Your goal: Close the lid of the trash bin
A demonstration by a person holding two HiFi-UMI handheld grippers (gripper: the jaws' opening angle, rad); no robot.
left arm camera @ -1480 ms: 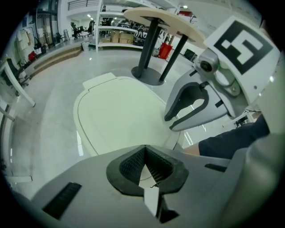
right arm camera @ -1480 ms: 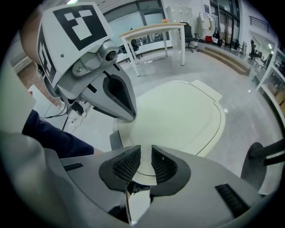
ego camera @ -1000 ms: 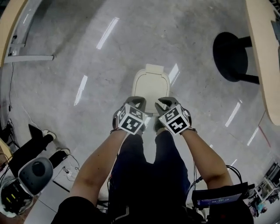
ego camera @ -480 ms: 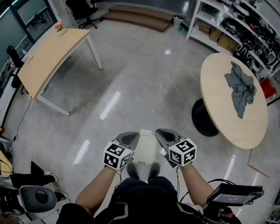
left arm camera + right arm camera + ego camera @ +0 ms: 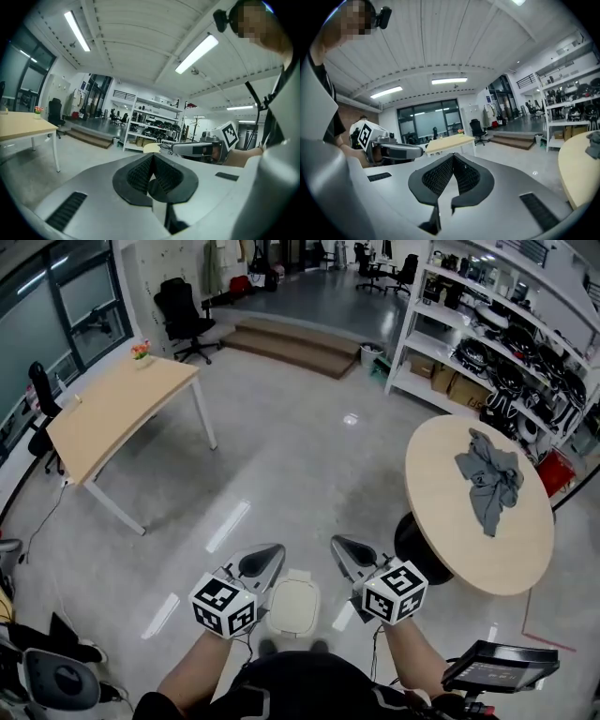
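Note:
The cream trash bin [image 5: 292, 604] stands on the floor right by the person's feet, its lid lying flat and closed. Both grippers are held well above it, apart from it. My left gripper [image 5: 265, 559] hangs over the bin's left side and my right gripper [image 5: 345, 553] over its right side. Each points forward into the room. In the left gripper view the left gripper [image 5: 151, 161] has its jaws together with nothing between them. The right gripper [image 5: 453, 164] looks the same in its own view. The bin is out of sight in both gripper views.
A rectangular wooden table [image 5: 112, 409] stands at the left. A round table [image 5: 469, 521] with a grey cloth [image 5: 489, 479] stands at the right. Shelving [image 5: 506, 343] lines the far right, with steps [image 5: 300, 348] and an office chair [image 5: 183, 315] beyond. A screen [image 5: 492, 667] sits at bottom right.
The head view has swung up from the bin to the whole room. Both grippers have lifted off the closed lid and now point forward, with the bin small below them.

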